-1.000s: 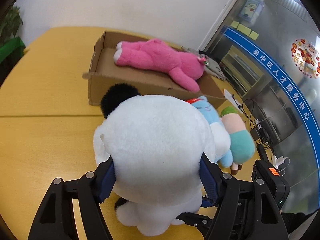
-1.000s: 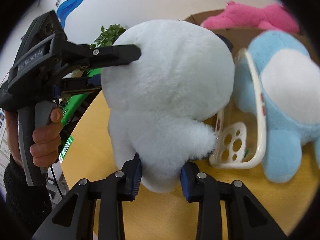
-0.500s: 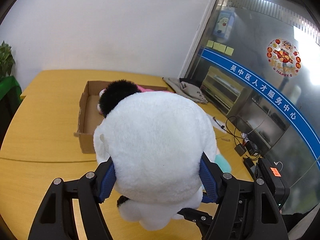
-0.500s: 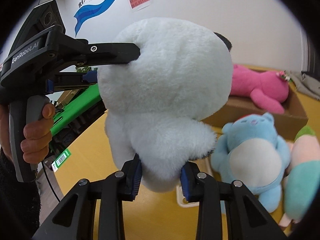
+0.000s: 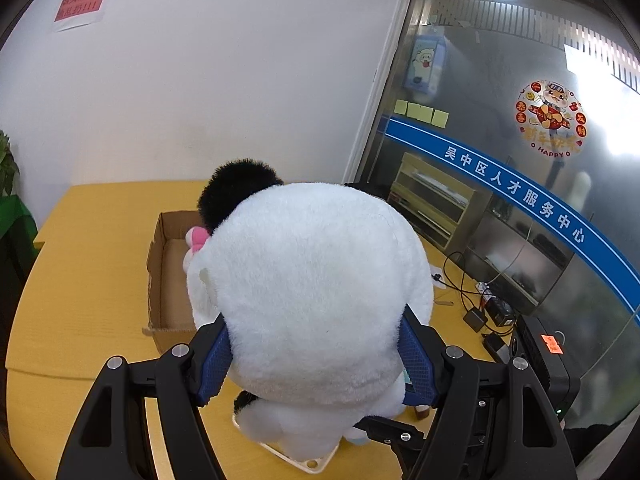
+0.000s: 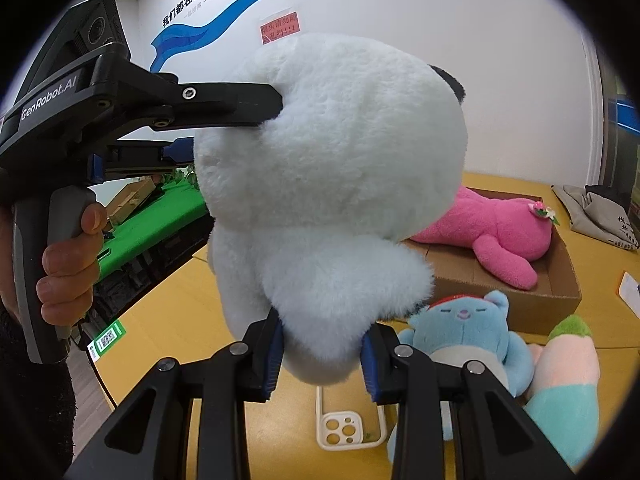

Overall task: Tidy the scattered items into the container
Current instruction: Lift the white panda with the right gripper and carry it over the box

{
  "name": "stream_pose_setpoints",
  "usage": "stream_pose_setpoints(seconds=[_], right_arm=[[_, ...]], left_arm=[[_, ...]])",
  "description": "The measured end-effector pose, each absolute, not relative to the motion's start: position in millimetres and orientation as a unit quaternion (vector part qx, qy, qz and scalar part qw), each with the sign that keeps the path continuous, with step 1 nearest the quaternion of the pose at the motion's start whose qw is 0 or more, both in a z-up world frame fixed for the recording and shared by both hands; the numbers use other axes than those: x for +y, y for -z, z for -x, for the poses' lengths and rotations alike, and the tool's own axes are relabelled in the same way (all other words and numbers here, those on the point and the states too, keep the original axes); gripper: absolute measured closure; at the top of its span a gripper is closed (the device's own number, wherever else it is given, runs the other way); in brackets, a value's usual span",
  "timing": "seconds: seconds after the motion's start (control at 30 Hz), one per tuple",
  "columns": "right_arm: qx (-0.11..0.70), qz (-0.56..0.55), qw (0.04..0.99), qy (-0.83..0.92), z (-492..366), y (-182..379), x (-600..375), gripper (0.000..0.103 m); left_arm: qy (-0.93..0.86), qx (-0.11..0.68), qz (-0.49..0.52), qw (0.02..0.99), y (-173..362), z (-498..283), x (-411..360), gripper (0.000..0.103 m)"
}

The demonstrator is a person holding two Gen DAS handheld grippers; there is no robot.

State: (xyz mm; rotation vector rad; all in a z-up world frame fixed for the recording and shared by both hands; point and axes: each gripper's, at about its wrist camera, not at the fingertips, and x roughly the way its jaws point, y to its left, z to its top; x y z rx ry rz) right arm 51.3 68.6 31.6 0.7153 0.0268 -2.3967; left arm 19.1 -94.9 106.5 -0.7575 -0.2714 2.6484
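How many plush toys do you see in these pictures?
4. White plush held by both grippers; pink plush inside the cardboard box; blue plush and pastel plush on the table. Others may be hidden.

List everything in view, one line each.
white panda plush: 1, white with black ears, held above the table
cardboard box: 1, brown, on the table
pink plush: 1, pink, lying in the box
blue plush: 1, light blue, on the table before the box
pastel plush: 1, pink, teal, green tip, beside the blue one
phone case: 1, cream, flat on the table
table: 1, yellow
left gripper: clamps the panda's head
right gripper: clamps its body
hand: 1, on the left gripper's handle
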Motion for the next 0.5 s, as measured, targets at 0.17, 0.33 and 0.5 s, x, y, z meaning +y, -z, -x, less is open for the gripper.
stream_pose_setpoints(seconds=[0.17,0.33,0.5], right_arm=[[0.011,-0.269,0.312,0.911,-25,-35,62,0.072],[0.013,-0.271,0.308,0.912,10,-35,53,0.072],[0.018,-0.278,0.307,0.910,50,-33,37,0.072]], left_arm=[[-0.940,-0.093,0.270,0.188,-107,10,-102,0.026],[-0.938,-0.093,0.274,0.190,-105,48,-114,0.026],[-0.939,-0.081,0.279,0.185,-102,89,-127,0.026]])
